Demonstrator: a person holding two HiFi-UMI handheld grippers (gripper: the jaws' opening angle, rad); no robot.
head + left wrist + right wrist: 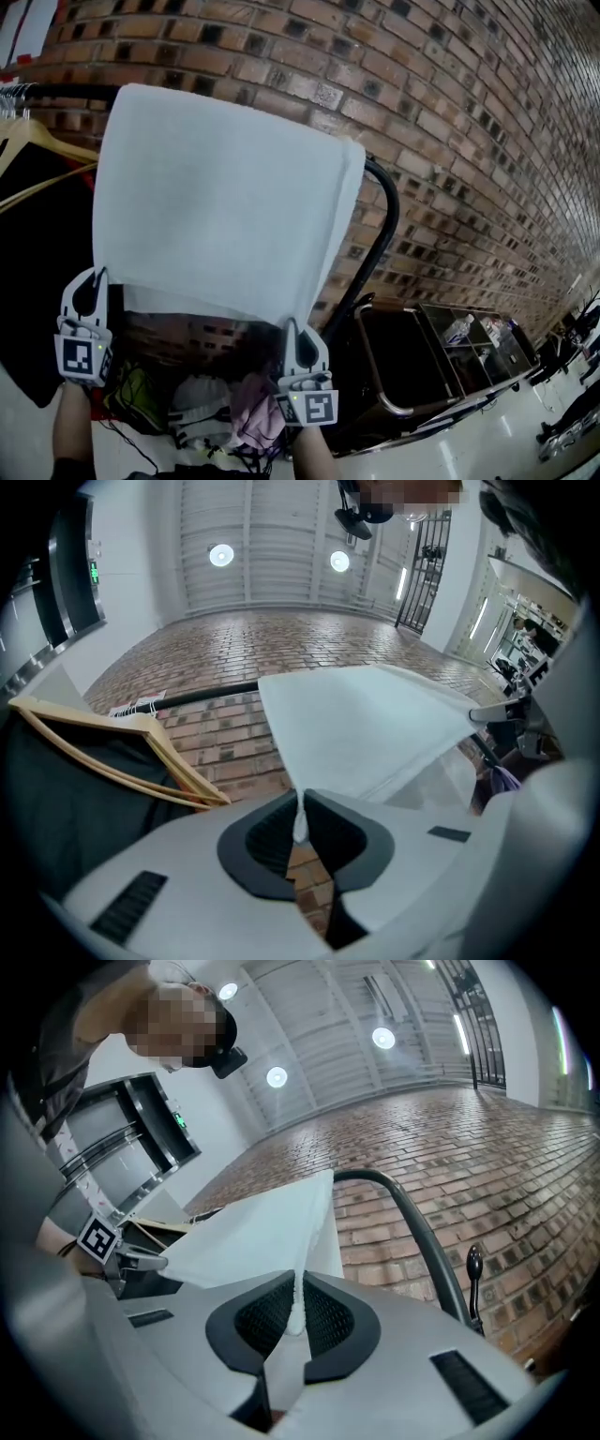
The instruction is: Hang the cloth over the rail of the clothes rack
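Note:
A white cloth lies draped over the black rail of the clothes rack, its near side hanging towards me. My left gripper is shut on the cloth's lower left corner, and my right gripper is shut on the lower right corner. In the left gripper view the cloth runs up from the left gripper to the rail. In the right gripper view the cloth rises from the right gripper beside the bent rail end.
Wooden hangers with dark garments hang on the rail to the left of the cloth. A brick wall stands behind. Bags and clothes lie on the floor below, and a black cart stands at the right.

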